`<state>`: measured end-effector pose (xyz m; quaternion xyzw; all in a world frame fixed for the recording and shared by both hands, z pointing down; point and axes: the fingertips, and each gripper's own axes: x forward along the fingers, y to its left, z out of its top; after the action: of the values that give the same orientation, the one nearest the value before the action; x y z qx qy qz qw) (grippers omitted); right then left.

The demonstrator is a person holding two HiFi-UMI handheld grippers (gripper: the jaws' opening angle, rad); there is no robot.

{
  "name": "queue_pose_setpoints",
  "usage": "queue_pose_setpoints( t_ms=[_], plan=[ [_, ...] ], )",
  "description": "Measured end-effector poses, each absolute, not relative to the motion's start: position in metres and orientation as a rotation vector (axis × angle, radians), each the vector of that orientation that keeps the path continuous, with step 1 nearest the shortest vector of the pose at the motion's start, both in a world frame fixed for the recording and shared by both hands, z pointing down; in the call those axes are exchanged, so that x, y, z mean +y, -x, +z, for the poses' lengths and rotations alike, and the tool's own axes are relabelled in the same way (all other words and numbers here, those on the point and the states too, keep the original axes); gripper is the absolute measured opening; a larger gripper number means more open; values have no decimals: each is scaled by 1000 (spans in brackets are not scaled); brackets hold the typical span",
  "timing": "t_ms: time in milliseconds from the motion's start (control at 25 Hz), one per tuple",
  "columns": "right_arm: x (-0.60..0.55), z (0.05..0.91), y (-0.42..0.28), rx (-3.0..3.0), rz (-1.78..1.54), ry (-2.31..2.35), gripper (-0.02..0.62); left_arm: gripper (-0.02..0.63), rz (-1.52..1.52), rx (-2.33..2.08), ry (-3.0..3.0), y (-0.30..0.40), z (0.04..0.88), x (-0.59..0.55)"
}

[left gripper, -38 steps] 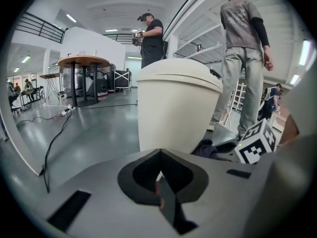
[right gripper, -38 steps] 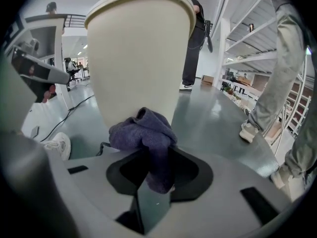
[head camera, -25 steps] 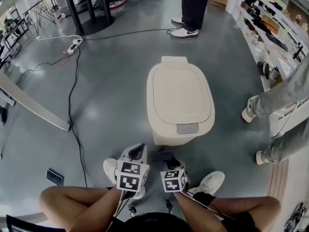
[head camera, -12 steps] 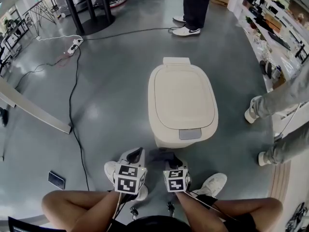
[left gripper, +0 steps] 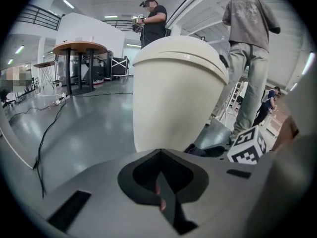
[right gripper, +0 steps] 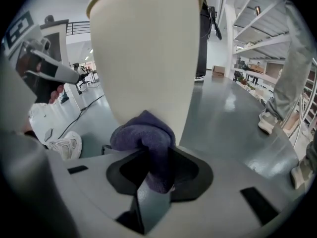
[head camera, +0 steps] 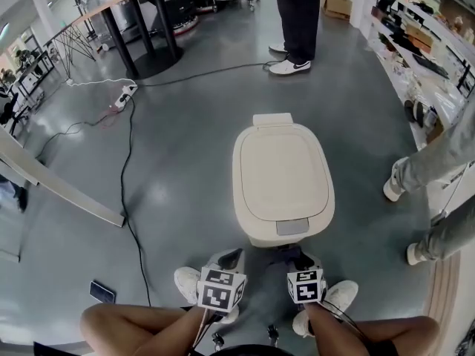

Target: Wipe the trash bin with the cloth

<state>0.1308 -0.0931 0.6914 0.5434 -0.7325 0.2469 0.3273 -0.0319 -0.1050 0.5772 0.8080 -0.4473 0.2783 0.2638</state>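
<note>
The cream trash bin (head camera: 282,176) stands on the grey floor with its lid down and a grey pedal tab at its front. My right gripper (head camera: 295,262) is low at the bin's front and shut on a purple cloth (right gripper: 146,142). In the right gripper view the cloth bulges right against the bin's front wall (right gripper: 148,53); I cannot tell whether they touch. My left gripper (head camera: 228,264) is beside it on the left, shut with nothing in it. In the left gripper view the left gripper (left gripper: 162,190) points at the bin (left gripper: 173,93).
A person's white shoes (head camera: 194,282) and bare knees frame the grippers. Other people stand behind the bin (head camera: 297,21) and at the right (head camera: 423,162). A black cable (head camera: 126,169) and a power strip lie on the floor at left, and shelves (head camera: 415,43) line the right.
Both grippers have shifted to the right. The right one, with the cloth, now sits under the bin's front pedal tab. The head view has tilted up a little.
</note>
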Motion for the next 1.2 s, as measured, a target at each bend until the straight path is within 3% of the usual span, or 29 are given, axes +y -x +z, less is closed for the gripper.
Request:
queue_pose_setpoints(
  t_ms=[440,680,960,1200],
  plan=[
    [-117,608,-234,-2123,821,-1484,109,-2,676,-1107,-2336,-48,526,-92],
    [-139,552,-262,-2123,521,-1567,109,-2,540,-1044,-2351,-91,483,-86],
    [-168,474,-244,-2181,158,-1589,109,-2,519,-966,-2547,-143,433,-72],
    [-186,456,-232,-2179,-23,-1504,109,-2,505,-972,-2544,-150,432,-71]
  ],
)
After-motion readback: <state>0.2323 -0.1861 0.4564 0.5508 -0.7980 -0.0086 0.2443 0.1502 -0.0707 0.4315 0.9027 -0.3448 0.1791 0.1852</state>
